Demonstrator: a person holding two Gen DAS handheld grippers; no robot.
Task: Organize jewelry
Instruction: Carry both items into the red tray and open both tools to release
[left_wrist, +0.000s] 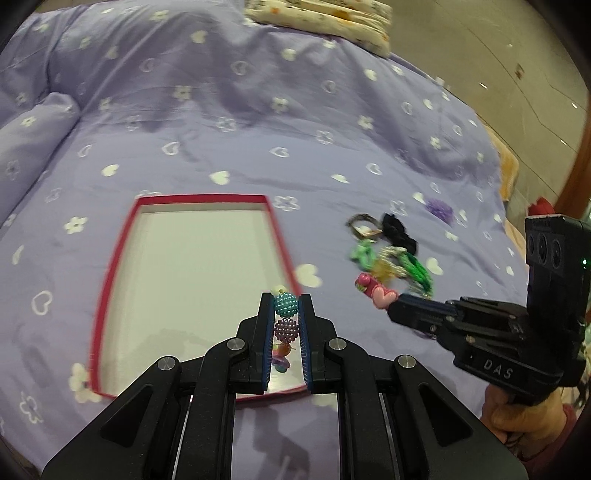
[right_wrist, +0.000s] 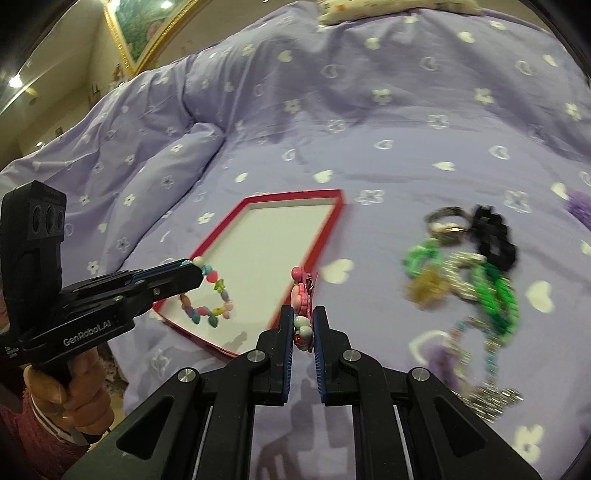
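Observation:
My left gripper is shut on a bead bracelet with teal and purple bead clusters. It hangs over the near right corner of a red-rimmed white tray. In the right wrist view the bracelet dangles as a colourful loop from the left gripper above the tray. My right gripper is shut on a pink hair clip, just right of the tray's near corner. That clip sticks out of the right gripper in the left wrist view.
A tangled pile of jewelry lies on the purple flowered quilt right of the tray: green, black, silver and gold pieces. A purple scrunchie lies beyond it. A patterned pillow sits at the far edge. A person's hand holds the left gripper.

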